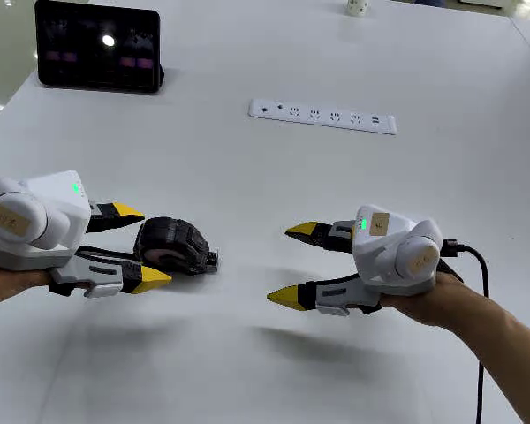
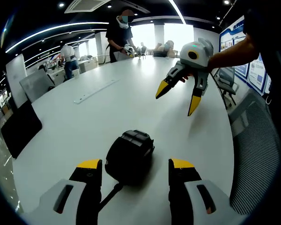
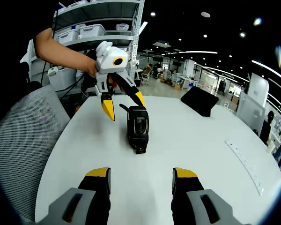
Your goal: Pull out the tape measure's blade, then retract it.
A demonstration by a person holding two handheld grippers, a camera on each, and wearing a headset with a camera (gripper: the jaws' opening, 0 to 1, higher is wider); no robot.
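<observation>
A black tape measure (image 1: pixel 172 246) stands on the white table (image 1: pixel 247 177), its blade tab pointing right. My left gripper (image 1: pixel 143 245) is open with its yellow-tipped jaws on either side of the case, which sits between the fingers (image 2: pixel 129 156) without being clamped. My right gripper (image 1: pixel 293 263) hovers open a short way to the right of the tape, nothing in it. From the right gripper view the tape measure (image 3: pixel 137 126) lies ahead with the left gripper (image 3: pixel 124 105) around its far end. The right gripper (image 2: pixel 180 96) faces me in the left gripper view.
A white power strip (image 1: pixel 322 116) lies across the table's middle, and a dark tablet (image 1: pixel 98 46) stands at the far left. A small white object (image 1: pixel 357 7) sits at the far edge. A cable (image 1: pixel 477 265) trails from the right gripper. People stand beyond the table's end (image 2: pixel 119 33).
</observation>
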